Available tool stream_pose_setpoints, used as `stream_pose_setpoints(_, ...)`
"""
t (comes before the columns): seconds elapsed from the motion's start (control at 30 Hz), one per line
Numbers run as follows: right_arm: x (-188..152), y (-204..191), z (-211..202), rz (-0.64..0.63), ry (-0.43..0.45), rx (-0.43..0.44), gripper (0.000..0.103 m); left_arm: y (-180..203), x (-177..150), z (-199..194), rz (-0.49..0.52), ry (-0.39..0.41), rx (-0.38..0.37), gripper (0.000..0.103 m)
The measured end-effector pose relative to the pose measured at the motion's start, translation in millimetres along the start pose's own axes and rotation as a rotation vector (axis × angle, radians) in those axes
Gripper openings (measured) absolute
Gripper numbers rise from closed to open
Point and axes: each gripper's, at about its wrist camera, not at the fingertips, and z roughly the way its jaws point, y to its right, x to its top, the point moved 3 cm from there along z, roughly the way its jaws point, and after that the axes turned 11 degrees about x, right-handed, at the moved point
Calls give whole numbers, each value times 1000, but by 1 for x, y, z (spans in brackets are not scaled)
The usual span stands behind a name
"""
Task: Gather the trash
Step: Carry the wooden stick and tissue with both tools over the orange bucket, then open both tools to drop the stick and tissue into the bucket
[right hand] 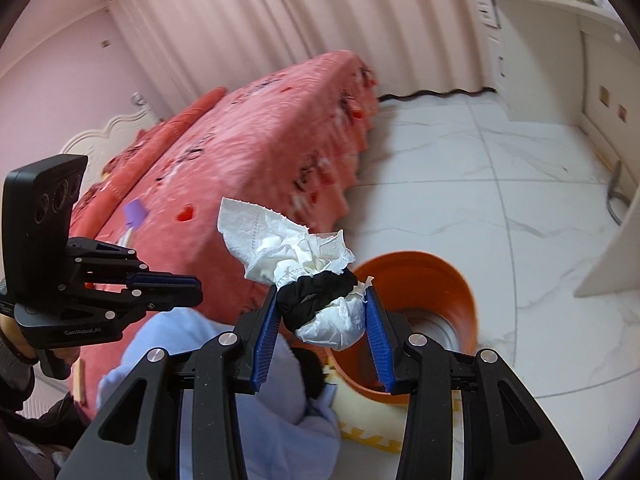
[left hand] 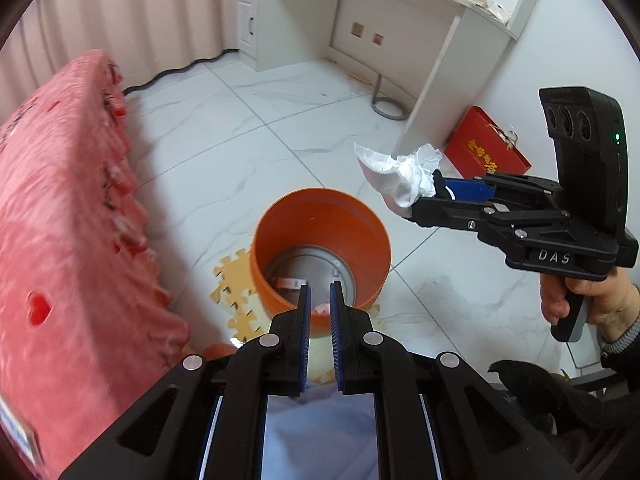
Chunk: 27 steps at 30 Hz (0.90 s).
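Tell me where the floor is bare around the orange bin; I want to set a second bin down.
Bare tile lies between the bed, the desk and the orange bin; more lies right of the bin. It is crowded at the bin's near side, with yellow foam mats, and by the red box.

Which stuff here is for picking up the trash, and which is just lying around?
For the job:
crumpled tissue wad
orange bin
right gripper

Just lying around:
red box
pink bed cover
foam puzzle mat
desk
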Motion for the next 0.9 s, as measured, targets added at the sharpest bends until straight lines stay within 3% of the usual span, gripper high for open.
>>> stream_pose_setpoints(0.23,3,32,12,48,-13,-34,41,4,26,37,30,-38,-35,11)
stream_pose_setpoints(0.67,14,62,49,91,-42,-73,43,-1,43,79,27,-103,-64,11)
stream_pose_setpoints(0.9,11,76,58,133,-55,-117,64,1,47,93,32,-129,-79,11)
